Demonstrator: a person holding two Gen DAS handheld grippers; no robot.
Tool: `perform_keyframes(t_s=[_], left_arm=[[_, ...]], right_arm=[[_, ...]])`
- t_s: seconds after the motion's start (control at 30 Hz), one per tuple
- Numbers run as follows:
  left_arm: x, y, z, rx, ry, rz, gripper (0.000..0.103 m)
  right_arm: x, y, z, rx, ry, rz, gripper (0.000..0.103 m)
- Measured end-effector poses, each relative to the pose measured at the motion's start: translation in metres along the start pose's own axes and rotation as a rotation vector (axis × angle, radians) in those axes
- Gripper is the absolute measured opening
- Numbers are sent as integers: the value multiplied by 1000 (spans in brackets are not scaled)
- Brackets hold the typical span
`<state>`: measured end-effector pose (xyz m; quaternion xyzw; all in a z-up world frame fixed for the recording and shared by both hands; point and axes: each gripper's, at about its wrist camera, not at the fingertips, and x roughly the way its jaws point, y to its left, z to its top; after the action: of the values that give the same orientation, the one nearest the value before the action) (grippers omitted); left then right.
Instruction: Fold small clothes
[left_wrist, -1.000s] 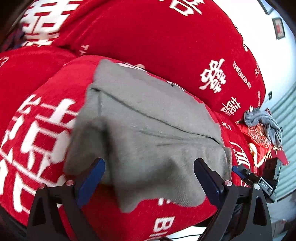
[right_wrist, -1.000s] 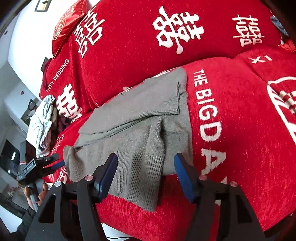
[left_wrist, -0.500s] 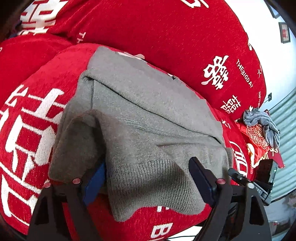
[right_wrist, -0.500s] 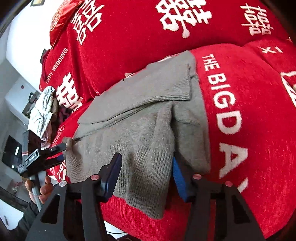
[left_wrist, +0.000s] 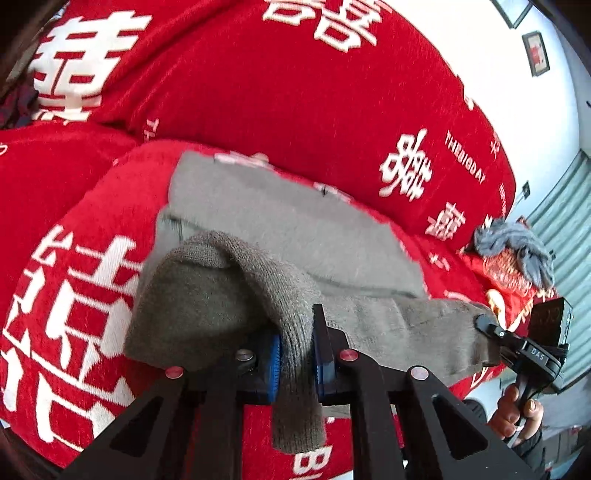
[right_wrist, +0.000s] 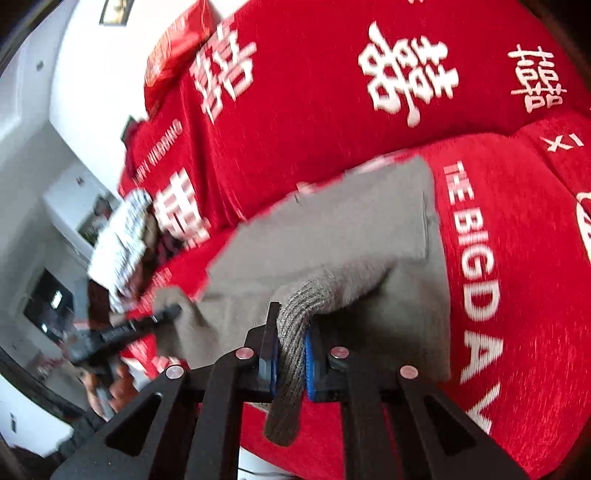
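Note:
A grey knit sweater (left_wrist: 280, 229) lies partly folded on a red sofa seat; it also shows in the right wrist view (right_wrist: 332, 236). My left gripper (left_wrist: 295, 350) is shut on the sweater's near hem at one corner and has lifted it. My right gripper (right_wrist: 290, 350) is shut on the ribbed hem at the other near corner. Each gripper shows in the other's view, the right one (left_wrist: 495, 330) and the left one (right_wrist: 166, 314), both pinching the hem edge.
The red sofa cover (left_wrist: 258, 92) with white lettering rises as a backrest behind the sweater. A grey garment (left_wrist: 513, 247) lies on a red cushion further along the seat. A pale patterned garment (right_wrist: 122, 240) sits on the sofa arm.
Both grippers went from open around the near hem to shut on it. The hem is now raised off the seat.

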<state>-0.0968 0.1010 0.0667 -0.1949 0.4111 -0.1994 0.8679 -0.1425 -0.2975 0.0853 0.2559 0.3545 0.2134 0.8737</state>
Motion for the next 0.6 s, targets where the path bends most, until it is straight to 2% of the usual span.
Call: perform_keyframes(t_s=[0.17,0.3,0.33,0.37,0.6], left_arm=[[-10,2,15,-42,-61,-8,15],[-4,-1,30,-44,-68,18,15],[0,-2,33,-39,-63,23,11],[4,-3,36,-33,-58,26,11],[12,1,61,-56,-65,27,11]], right_arm=[[-7,4,21,36,-75,-3,11],[3,3,37,57,-71,-13,11],[7,5,41,50,-66,-18,11],[11,6,44,44,-62,-22,11],[25,18,70,14,-57,-42,11]])
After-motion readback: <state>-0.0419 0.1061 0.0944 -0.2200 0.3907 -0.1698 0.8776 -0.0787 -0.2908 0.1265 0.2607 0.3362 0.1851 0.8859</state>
